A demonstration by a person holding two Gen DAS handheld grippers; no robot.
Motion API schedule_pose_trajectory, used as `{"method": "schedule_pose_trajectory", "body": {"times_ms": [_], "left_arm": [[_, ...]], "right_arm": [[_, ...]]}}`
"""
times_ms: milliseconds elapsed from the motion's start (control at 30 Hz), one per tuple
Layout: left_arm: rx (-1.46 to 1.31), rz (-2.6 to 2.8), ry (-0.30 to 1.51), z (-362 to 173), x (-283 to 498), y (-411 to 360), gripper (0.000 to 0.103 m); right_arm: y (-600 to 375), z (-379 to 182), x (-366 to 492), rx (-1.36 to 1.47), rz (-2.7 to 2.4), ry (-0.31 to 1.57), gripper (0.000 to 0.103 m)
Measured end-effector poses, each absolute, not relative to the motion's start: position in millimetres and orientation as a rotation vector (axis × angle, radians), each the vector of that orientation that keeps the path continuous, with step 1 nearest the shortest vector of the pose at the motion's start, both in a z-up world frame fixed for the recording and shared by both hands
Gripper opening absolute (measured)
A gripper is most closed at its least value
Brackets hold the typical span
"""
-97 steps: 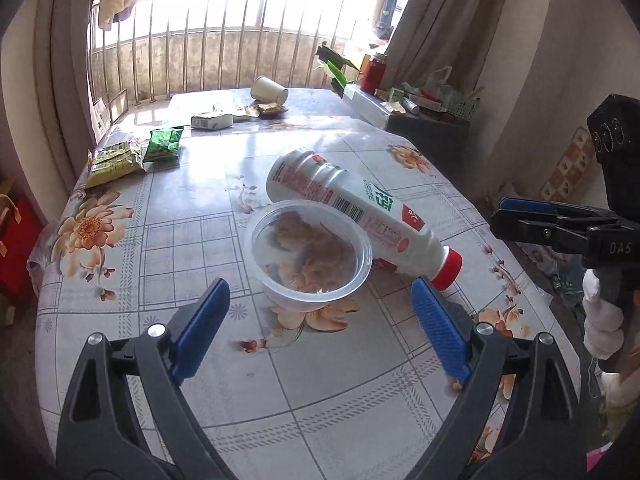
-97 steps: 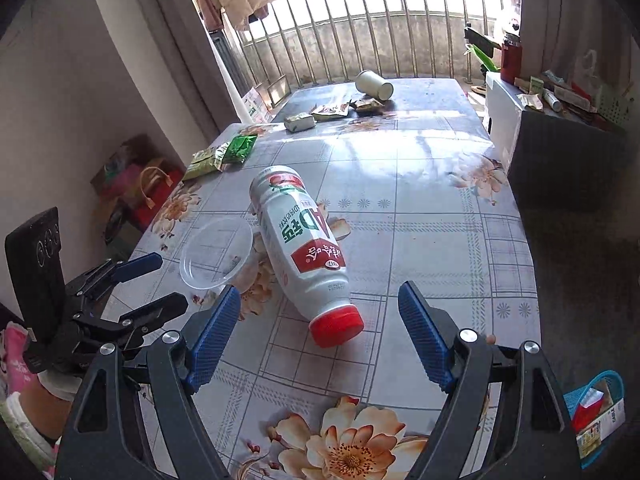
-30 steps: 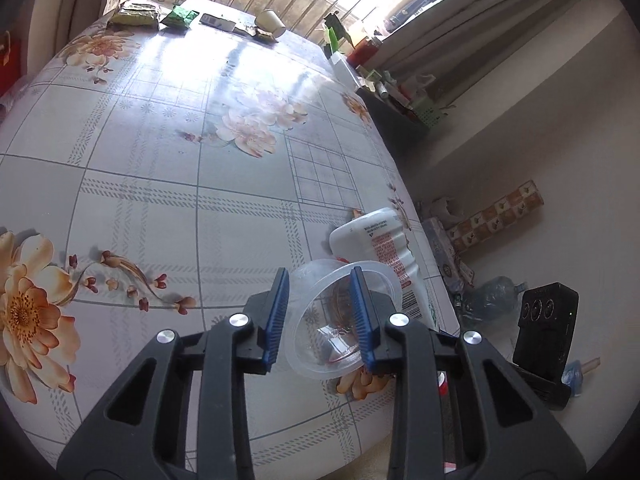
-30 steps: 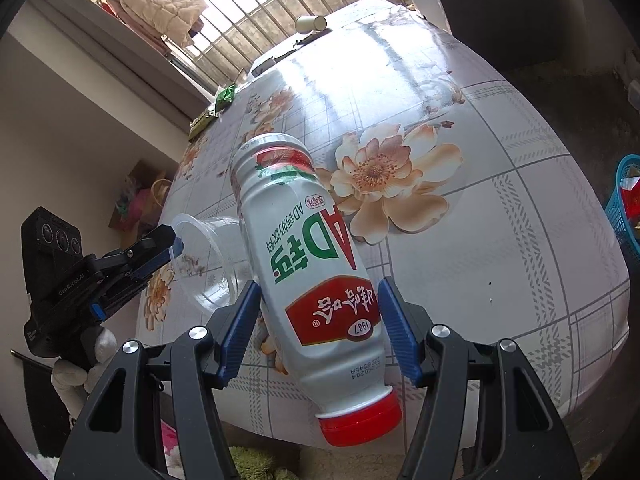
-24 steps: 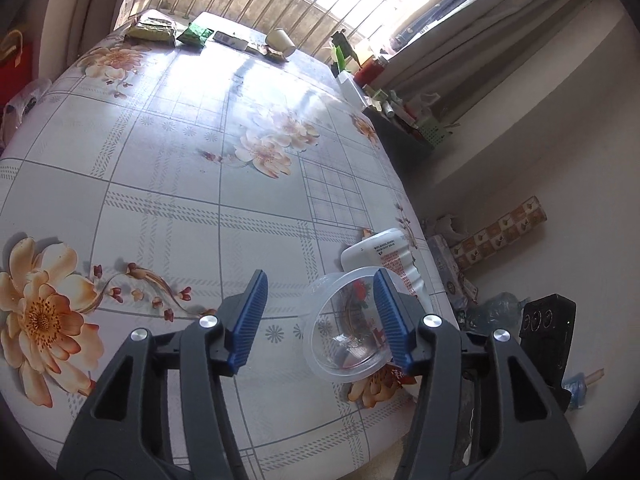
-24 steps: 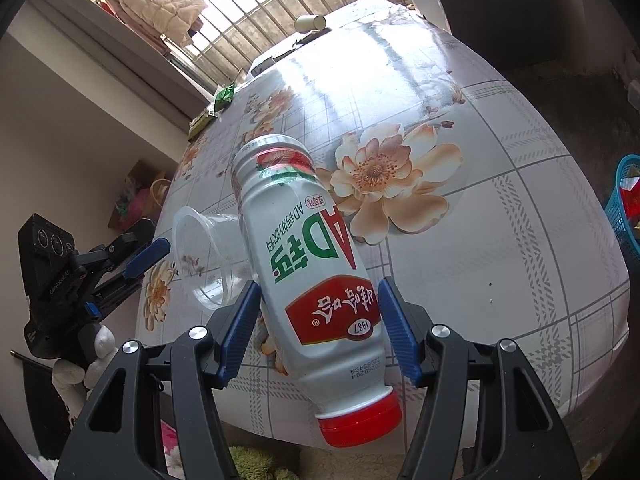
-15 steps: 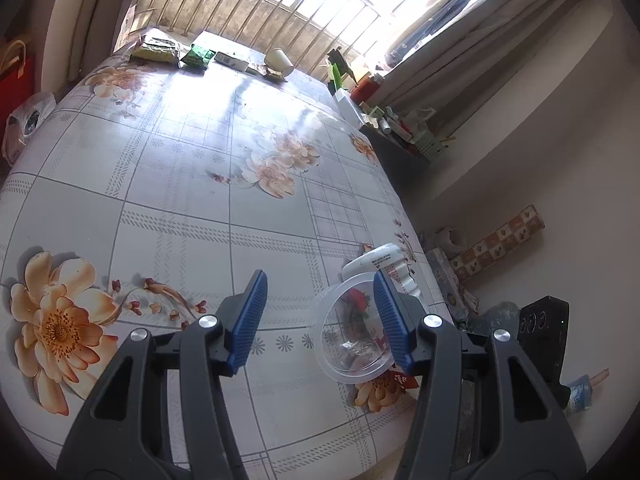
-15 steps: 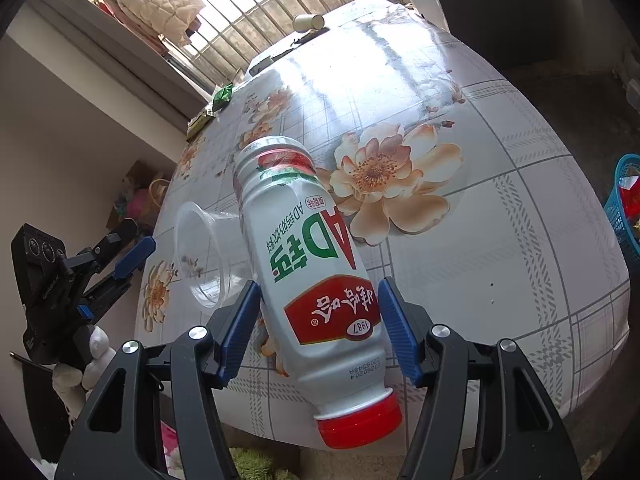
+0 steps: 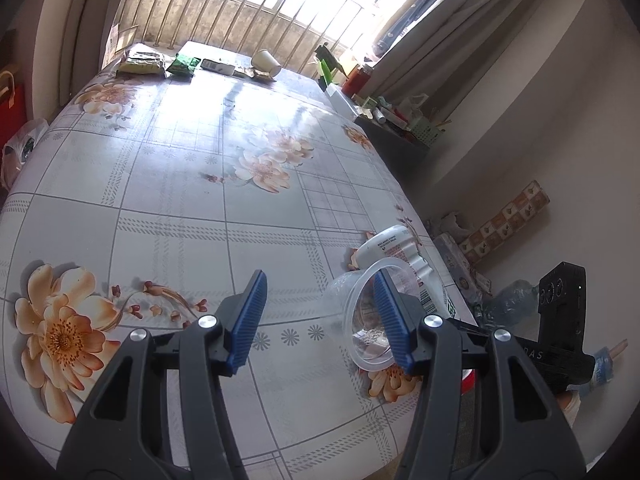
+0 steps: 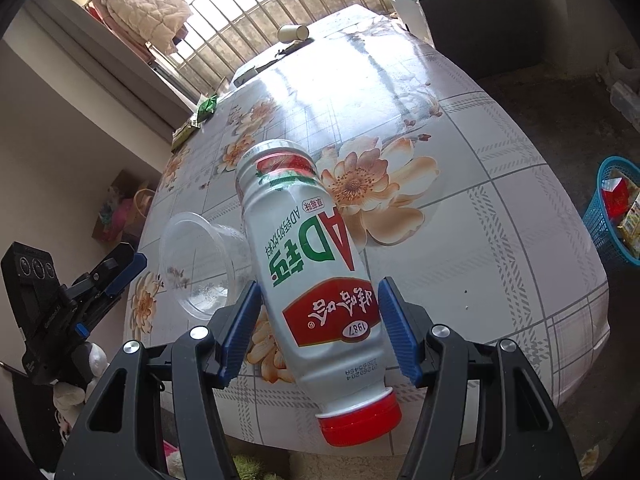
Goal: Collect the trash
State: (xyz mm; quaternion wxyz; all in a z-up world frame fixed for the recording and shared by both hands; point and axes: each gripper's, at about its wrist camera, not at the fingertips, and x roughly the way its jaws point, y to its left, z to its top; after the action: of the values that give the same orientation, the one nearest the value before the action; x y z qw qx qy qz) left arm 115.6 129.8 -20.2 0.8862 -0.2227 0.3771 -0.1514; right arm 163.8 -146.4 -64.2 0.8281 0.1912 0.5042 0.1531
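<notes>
Bottle (image 10: 316, 276) fills my right claw (image 10: 320, 328), both blue pads pressed against its red-and-white label, red cap nearest me and its base aimed toward 12 o'clock over the near edge of the floral worktop (image 10: 460, 152). My left claw (image 9: 320, 316) has just been opening and now stands spread, its pads gripping nothing. In its view the clear plastic cup (image 9: 370, 322) lies tipped on its side at about 3 o'clock, rim partly behind my right-hand finger (image 9: 390, 320) (touching or not, I cannot tell), resting against the bottle's side. Wrappers (image 9: 160, 63) and a paper cup (image 9: 266, 62) lie at the worktop's far end, toward 12 o'clock.
</notes>
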Motion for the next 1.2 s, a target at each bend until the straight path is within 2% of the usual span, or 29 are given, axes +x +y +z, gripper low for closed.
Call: {"method": "schedule_pose_trajectory", "body": {"times_ms": [200,300,500,700,933,1100,1167,1200], "left_arm": [[-0.462,-0.341,0.794,-25.0,115.2,125.5,0.054],[-0.457,-0.357,0.783,-23.2,111.4,123.3,0.060],[-0.432,-0.385,0.758,-20.1,102.2,121.1,0.064],[-0.338,-0.480,0.735,-14.8,81.6,103.9,0.083],[-0.210,-0.487,0.777,-29.5,76.2,68.1,0.083],[-0.266,-0.476,0.779,-32.4,87.5,68.8,0.056],[-0.253,-0.468,0.778,-29.4,89.1,66.8,0.036],[-0.255,-0.469,0.779,-27.9,89.8,67.1,0.033]], "right_arm": [[-148.2,-63.4,162.4,0.409,0.313,1.063,0.060],[-144.4,-64.3,161.9,0.393,0.311,1.064,0.060],[-141.6,-64.4,161.9,0.392,0.314,1.064,0.060],[-140.5,-65.2,162.6,0.391,0.312,1.068,0.060],[-143.2,-69.1,161.2,0.398,0.312,1.076,0.060],[-146.3,-73.7,160.4,0.419,0.321,1.081,0.060],[-147.5,-74.0,160.5,0.420,0.321,1.079,0.060],[-148.3,-74.3,160.3,0.422,0.322,1.079,0.060]]}}
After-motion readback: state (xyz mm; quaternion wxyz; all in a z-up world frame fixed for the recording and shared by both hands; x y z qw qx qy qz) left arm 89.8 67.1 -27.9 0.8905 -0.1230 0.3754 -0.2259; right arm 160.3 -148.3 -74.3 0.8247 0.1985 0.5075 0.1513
